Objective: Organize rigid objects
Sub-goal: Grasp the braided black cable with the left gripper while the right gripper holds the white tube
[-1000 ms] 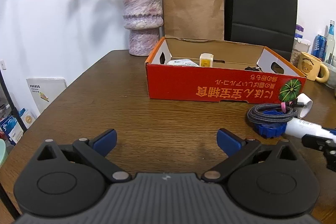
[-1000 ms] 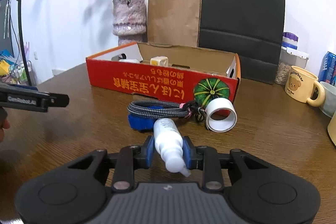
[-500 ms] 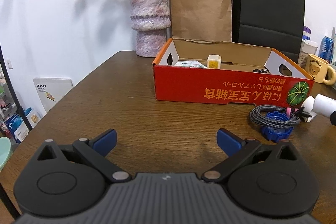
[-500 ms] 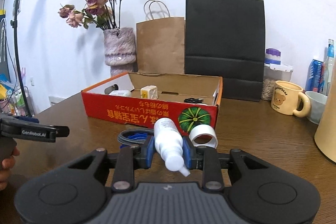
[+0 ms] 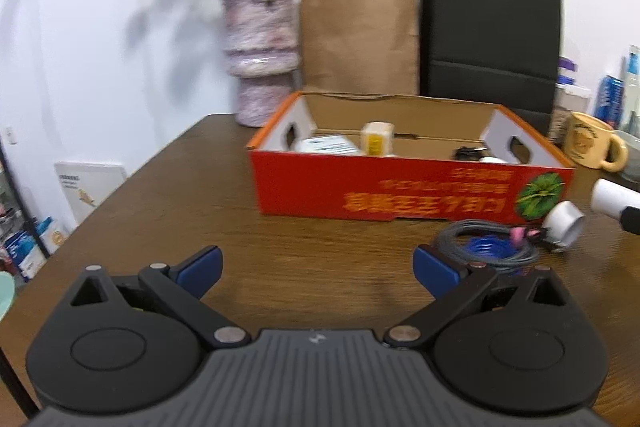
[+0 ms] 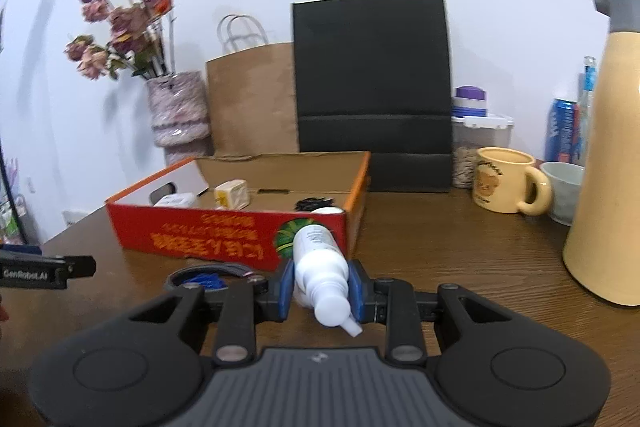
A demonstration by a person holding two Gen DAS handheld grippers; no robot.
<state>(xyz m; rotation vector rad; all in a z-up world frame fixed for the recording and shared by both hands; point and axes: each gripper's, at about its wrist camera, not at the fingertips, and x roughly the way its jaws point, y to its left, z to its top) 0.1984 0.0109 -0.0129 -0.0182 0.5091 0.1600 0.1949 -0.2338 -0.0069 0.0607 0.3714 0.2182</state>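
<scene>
Since the earlier frame the right claw (image 6: 321,287) has lifted the bottle (image 6: 321,267) off the tabletop (image 6: 460,259) and carried it nearer the box (image 6: 240,233), level with its right front corner, while the left claw (image 5: 316,269) has crept toward the box, splayed wide with nothing in it. The right claw is clenched on the bottle's middle, nozzle pointing back at the camera. The bottle looks like light, smooth, stiff plastic; a round body could roll or slide in the pads, so the mid-body hold seems right. The box's front wall must be cleared; behind it, bare floor lies between the small carton (image 6: 232,194) and the dark item (image 6: 314,203). The cable coil (image 5: 486,247) and tape roll (image 5: 564,227) lie just before the box.
</scene>
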